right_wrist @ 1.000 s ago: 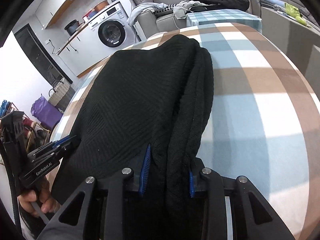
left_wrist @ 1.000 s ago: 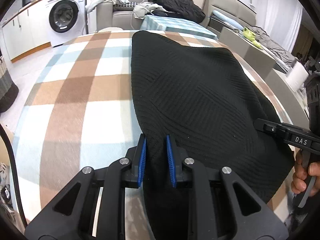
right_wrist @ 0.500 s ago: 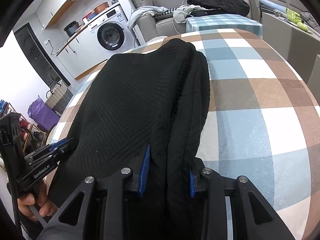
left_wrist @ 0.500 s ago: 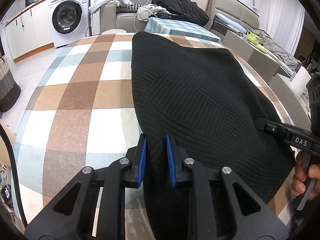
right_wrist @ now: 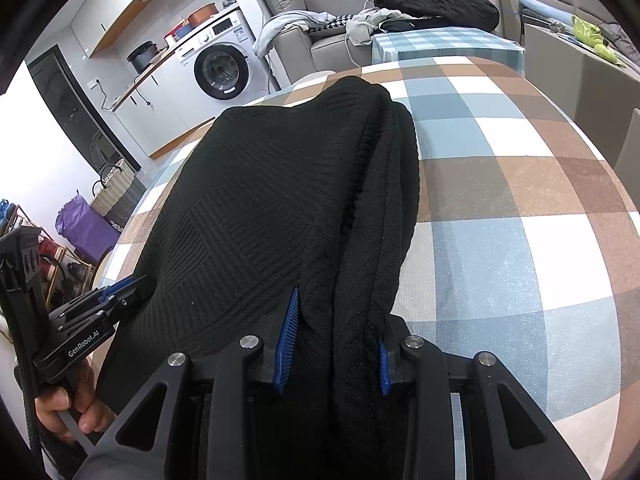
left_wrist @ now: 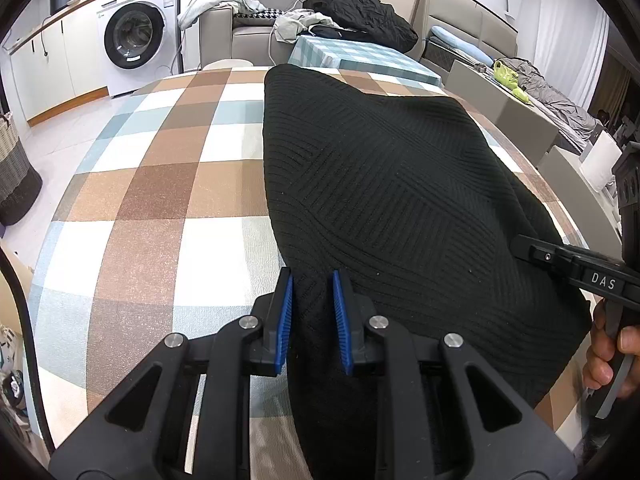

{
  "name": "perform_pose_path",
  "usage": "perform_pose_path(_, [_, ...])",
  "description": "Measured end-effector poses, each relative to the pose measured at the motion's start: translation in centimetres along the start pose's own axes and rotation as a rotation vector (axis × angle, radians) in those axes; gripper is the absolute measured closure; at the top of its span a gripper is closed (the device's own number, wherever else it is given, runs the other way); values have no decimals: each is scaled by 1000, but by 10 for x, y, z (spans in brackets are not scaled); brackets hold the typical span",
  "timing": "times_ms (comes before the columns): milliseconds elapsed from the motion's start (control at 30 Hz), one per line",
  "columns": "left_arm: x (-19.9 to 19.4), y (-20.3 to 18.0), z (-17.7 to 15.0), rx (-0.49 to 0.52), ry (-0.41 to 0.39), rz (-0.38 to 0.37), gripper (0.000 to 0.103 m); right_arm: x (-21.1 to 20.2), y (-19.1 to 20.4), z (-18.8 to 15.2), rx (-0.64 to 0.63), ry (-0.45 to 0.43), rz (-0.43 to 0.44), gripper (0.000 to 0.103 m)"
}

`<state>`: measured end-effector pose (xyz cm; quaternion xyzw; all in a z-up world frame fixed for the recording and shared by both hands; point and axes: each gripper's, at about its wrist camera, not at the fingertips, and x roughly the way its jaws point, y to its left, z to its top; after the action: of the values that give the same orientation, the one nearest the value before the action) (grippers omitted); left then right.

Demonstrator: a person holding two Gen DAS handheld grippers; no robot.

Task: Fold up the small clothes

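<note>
A black ribbed knit garment (left_wrist: 392,200) is being spread along the checked table (left_wrist: 160,184), its right side doubled into thick folds. Its near hem is being grasped by the left gripper (left_wrist: 312,312) jaws. Those folds are being clenched by the right gripper (right_wrist: 334,344).

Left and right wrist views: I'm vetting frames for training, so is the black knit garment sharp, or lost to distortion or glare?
Left wrist view: black knit garment sharp, ribbing legible; checked tablecloth bows from fisheye. Right wrist view: weave crisp, no glare, dark corner vignette.
</note>
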<state>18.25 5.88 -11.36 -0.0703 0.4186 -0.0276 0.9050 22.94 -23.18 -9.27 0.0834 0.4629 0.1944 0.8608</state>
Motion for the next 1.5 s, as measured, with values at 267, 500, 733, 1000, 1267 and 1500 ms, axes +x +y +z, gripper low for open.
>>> perform_pose_path(267, [-8,-2,-7,3,0,9,84,-14,-7,-8,4,-3,17,58])
perform_pose_path(500, [-29,-6,-31,-7,-8,21,54,-44,-12,-30,-16,0,57,52])
perform_pose_path(733, [-54,-11,-52,-22,-28,11,41,-57,-11,-49,-47,4,78,46])
perform_pose_path(1000, [-74,-24,-61,12,-70,39,23,-61,-7,-52,-84,-33,80,29])
perform_pose_path(1267, [-70,-27,-75,23,-28,13,23,-45,-13,-58,-40,12,109,29])
perform_pose_path(1500, [-62,-34,-76,58,7,-34,36,-41,-2,-61,-84,12,100,52])
